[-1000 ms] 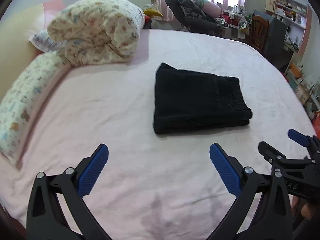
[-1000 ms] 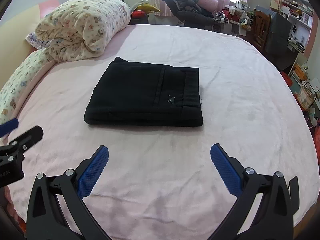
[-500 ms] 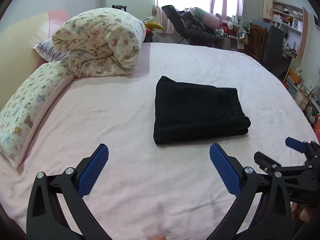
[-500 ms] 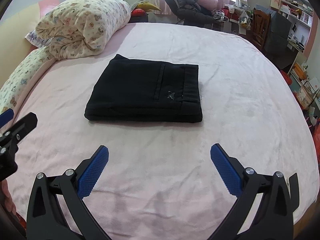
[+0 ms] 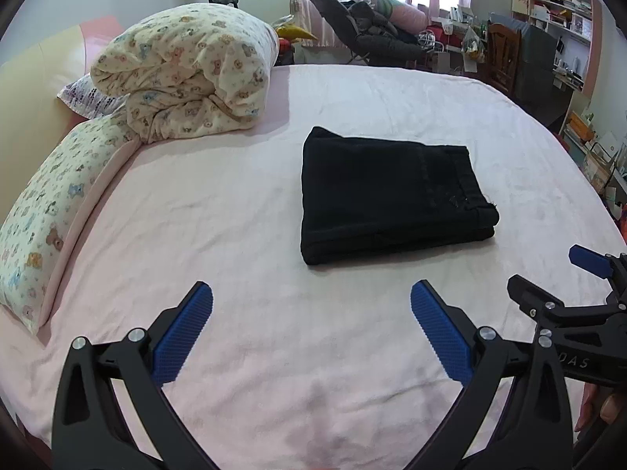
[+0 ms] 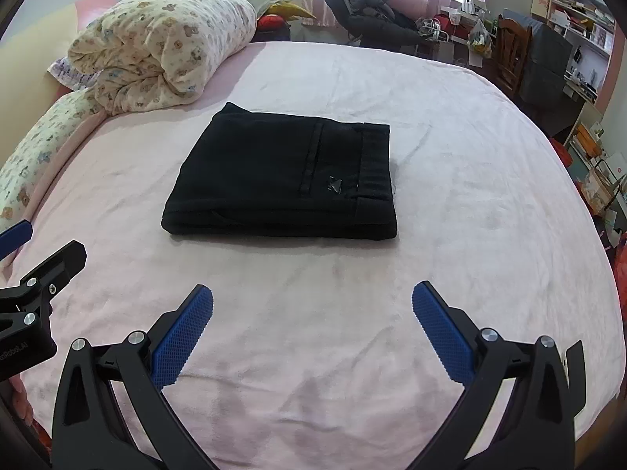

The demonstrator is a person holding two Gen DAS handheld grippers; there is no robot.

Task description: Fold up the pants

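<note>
Item: black pants [image 5: 392, 196] [image 6: 286, 180] — folded into a compact rectangle, lying flat near the middle of the bed [image 5: 274, 352] [image 6: 470, 156], waistband edge toward the right, folded layers visible along the near edge. Bed: covered by a pink sheet, lightly creased. Left gripper [image 5: 311, 313]: held above the near part of the bed, jaws released and spread wide, blue pads clear of the cloth, nothing between them. Right gripper [image 6: 312, 313]: likewise over the near part of the bed, jaws released, nothing held; it also shows at the right edge of the left wrist view [image 5: 556, 274]. Both grippers sit well apart from the pants. Far left: rolled bear-print quilt [image 5: 188, 74] [image 6: 164, 43] resting beside a matching long pillow [image 5: 51, 211] [image 6: 43, 149]. Beyond the bed — a dark reclining chair [image 5: 364, 31] and cluttered shelves [image 5: 556, 4].
</note>
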